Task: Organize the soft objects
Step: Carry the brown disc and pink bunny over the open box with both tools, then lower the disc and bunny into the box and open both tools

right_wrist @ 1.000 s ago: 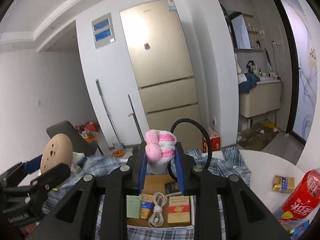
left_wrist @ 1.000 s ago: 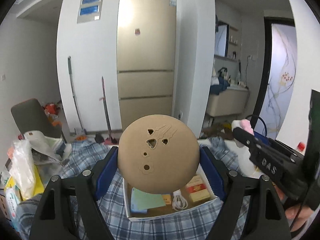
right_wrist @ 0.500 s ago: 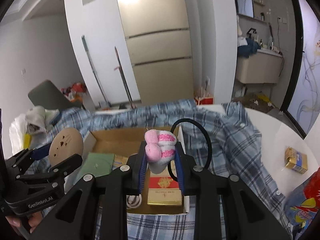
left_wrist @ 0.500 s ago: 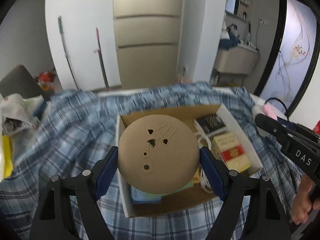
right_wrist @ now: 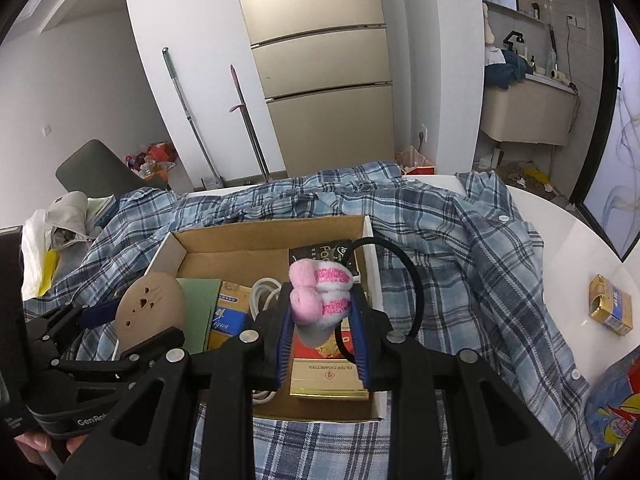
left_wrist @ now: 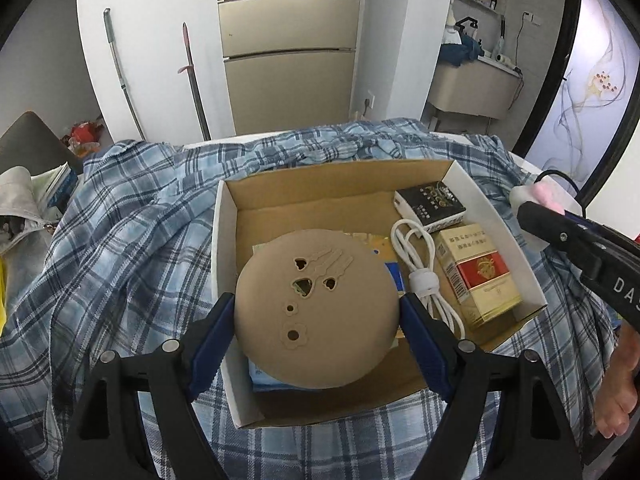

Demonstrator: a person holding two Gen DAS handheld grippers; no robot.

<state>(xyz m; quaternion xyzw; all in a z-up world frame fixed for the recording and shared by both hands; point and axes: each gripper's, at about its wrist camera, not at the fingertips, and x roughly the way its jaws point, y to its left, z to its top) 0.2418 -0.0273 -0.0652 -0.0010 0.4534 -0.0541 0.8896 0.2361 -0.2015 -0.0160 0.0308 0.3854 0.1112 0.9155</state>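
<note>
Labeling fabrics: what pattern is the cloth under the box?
Blue-and-white plaid cloth, clearest in the right wrist view.

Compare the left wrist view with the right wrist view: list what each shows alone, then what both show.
Left wrist only: the face of the tan disc in the left claw, with heart cutouts.

Right wrist only: a small yellow carton on the white table, and the black loop behind the pink-and-white plush in the right claw.

Both: the cardboard box, white cable and plaid shirt.
</note>
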